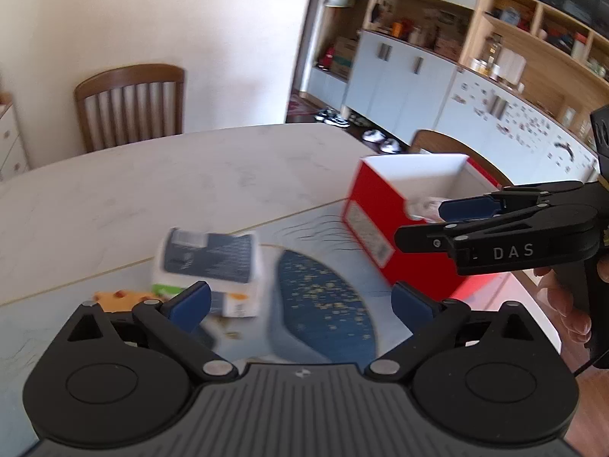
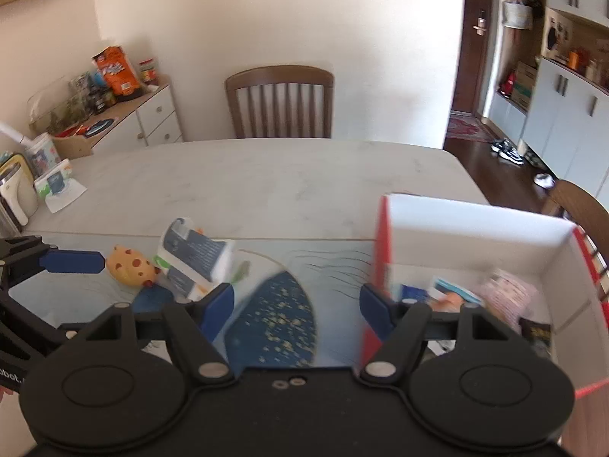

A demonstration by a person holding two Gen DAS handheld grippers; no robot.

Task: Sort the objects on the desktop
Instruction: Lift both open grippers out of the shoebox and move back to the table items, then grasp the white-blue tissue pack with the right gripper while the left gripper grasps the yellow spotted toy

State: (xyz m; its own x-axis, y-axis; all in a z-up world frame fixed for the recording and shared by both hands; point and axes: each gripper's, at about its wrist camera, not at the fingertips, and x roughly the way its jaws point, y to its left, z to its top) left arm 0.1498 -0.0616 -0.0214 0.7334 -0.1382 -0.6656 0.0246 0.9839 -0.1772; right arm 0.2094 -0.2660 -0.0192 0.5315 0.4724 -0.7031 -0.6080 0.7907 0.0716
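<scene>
Both the left gripper (image 1: 300, 299) and right gripper (image 2: 297, 302) gape wide, holding nothing. The red box (image 2: 475, 224), far right on the table (image 2: 266, 179), holds blurred packets. A tissue pack (image 2: 198, 255) lies beside a cookie-shaped toy (image 2: 129, 264) at left.

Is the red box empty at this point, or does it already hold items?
Not empty. The right wrist view looks into the open-topped red box, and several items lie on its floor, including a pink packet and a dark packet.

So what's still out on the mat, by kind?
Blue and white packets: 1
Yellow spotted toys: 1
Total: 2 outside the red box
</scene>
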